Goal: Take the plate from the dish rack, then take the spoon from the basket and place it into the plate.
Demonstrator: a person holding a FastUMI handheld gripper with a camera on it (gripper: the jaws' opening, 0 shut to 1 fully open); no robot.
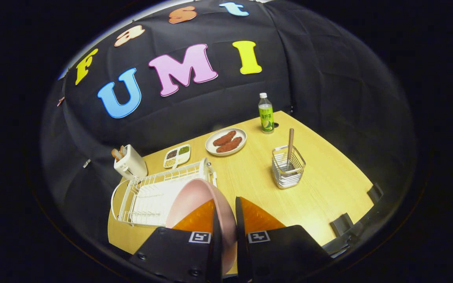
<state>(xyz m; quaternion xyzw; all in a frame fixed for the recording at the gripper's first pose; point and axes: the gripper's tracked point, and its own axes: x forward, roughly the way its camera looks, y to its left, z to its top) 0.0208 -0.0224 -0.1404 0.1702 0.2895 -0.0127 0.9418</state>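
My gripper (226, 220) is shut on the rim of a pink plate (195, 196), which I hold tilted on edge above the near corner of the white wire dish rack (148, 194). Both orange fingers (258, 218) press the plate's edge between them. Beyond the fingers to the right, a wire basket (288, 173) stands on the wooden table (328, 192) with a brown-handled spoon (290, 143) upright in it.
A white toaster (131, 163) with bread stands behind the rack. A divided dish of beans (177, 155), a plate with sausages (226, 142) and a green bottle (266, 114) stand further back. Black clamps (342, 224) grip the table's right edge.
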